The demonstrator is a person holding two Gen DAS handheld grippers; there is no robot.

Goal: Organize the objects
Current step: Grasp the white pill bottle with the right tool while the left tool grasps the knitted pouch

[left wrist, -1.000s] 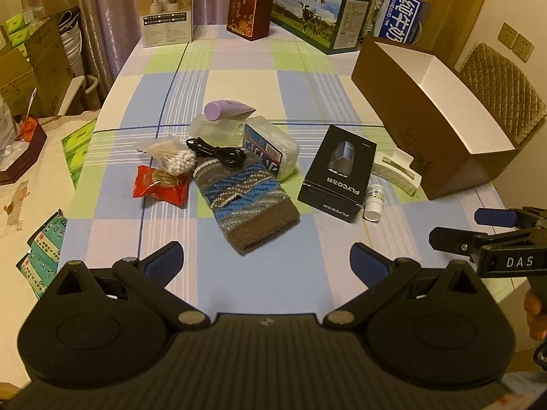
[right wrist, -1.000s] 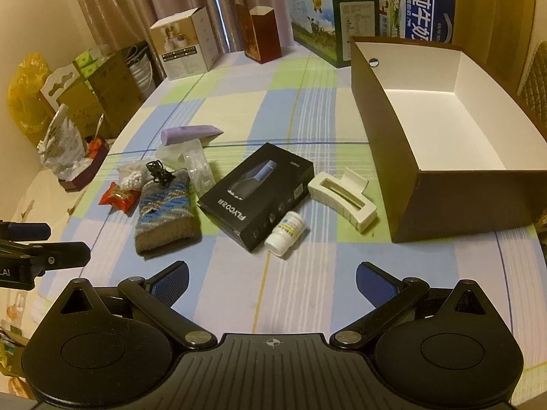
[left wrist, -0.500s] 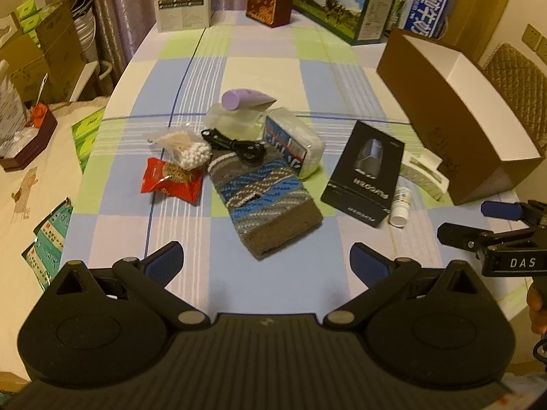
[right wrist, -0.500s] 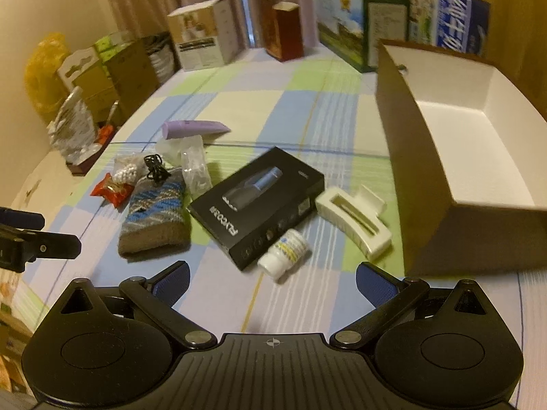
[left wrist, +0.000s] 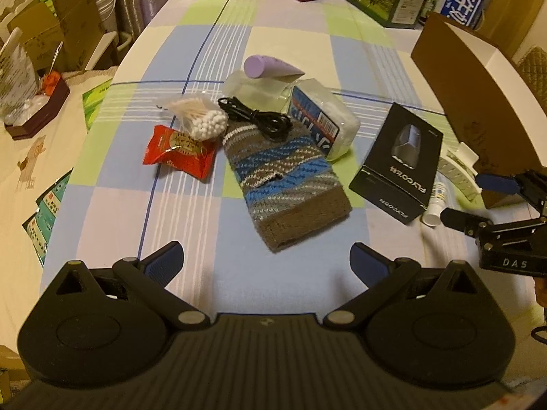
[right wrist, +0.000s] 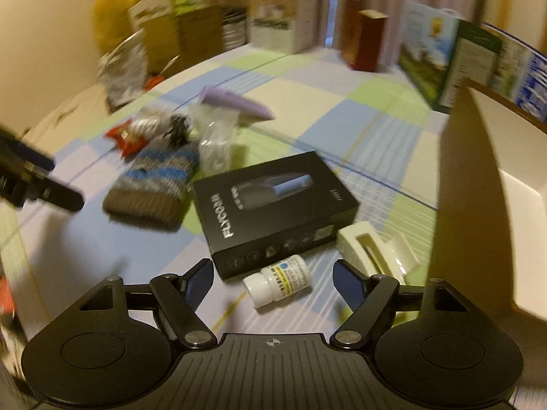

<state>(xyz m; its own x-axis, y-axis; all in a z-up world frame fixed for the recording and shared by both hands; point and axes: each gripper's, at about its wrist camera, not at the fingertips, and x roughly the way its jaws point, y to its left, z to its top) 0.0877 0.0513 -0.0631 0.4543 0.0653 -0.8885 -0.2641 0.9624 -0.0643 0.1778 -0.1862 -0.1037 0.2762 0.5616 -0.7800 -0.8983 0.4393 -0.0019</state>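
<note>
**Both grippers spread above the clutter, nothing held**

Your left gripper sits at the bottom centre of its own view with its fingers wide apart and nothing between them, above the checked tablecloth. Just beyond its fingertips, at frame centre, lies the striped knit pouch, with a black cable coiled on its far end. To the left of the pouch you have a red snack packet and a bag of cotton swabs; above it a purple tube and a wrapped tissue pack.

Your right gripper is also spread and empty, low in its blurred view. Between its fingertips lies the small white bottle, on its side, touching the near edge of the black FLYCO box. A cream hair clip lies right of the bottle, beside the brown open box at the right edge.
</note>
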